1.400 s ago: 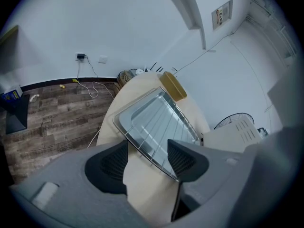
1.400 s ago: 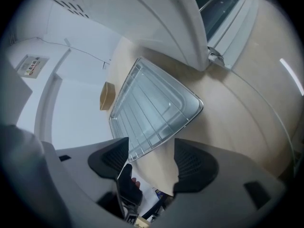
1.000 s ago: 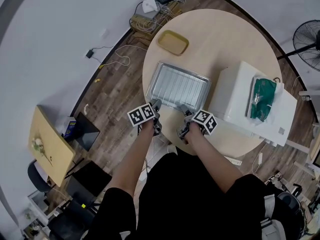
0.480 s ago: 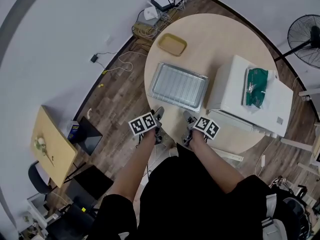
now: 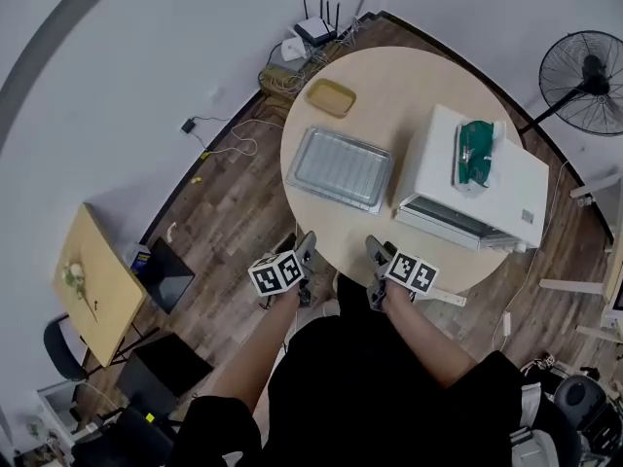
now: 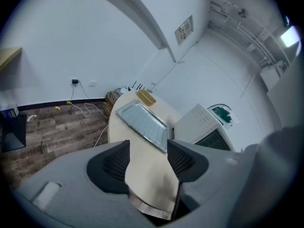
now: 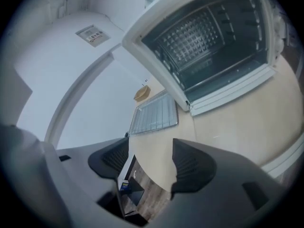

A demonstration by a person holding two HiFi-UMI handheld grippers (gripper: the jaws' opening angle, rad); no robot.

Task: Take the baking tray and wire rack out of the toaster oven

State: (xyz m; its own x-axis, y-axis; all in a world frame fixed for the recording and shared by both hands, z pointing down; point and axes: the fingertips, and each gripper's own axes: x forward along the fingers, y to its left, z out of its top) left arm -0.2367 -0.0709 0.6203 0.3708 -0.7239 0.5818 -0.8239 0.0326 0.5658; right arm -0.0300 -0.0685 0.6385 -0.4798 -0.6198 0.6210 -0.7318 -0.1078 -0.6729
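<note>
The metal baking tray (image 5: pixel 341 166), with the wire rack's bars showing in it, lies flat on the left half of the round wooden table (image 5: pixel 389 86). To its right stands the white toaster oven (image 5: pixel 487 178) with its door (image 5: pixel 446 224) folded down; its cavity (image 7: pixel 209 42) looks empty. My left gripper (image 5: pixel 305 248) and right gripper (image 5: pixel 378 253) hover side by side at the table's near edge, well short of the tray. Both stand open with nothing between the fingers. Past each pair of jaws the tray (image 6: pixel 142 122) (image 7: pixel 154 114) shows ahead.
A small yellow dish (image 5: pixel 331 96) sits on the table beyond the tray. A green cloth-like item (image 5: pixel 474 149) lies on the oven's top. A standing fan (image 5: pixel 584 76) is at the right, a router and cables (image 5: pixel 313 35) by the wall, a small wooden table (image 5: pixel 92 280) at the left.
Both grippers have drawn back from the tray's near edge toward my body and risen. They now sit at the table's rim. The tray has stayed in place on the table.
</note>
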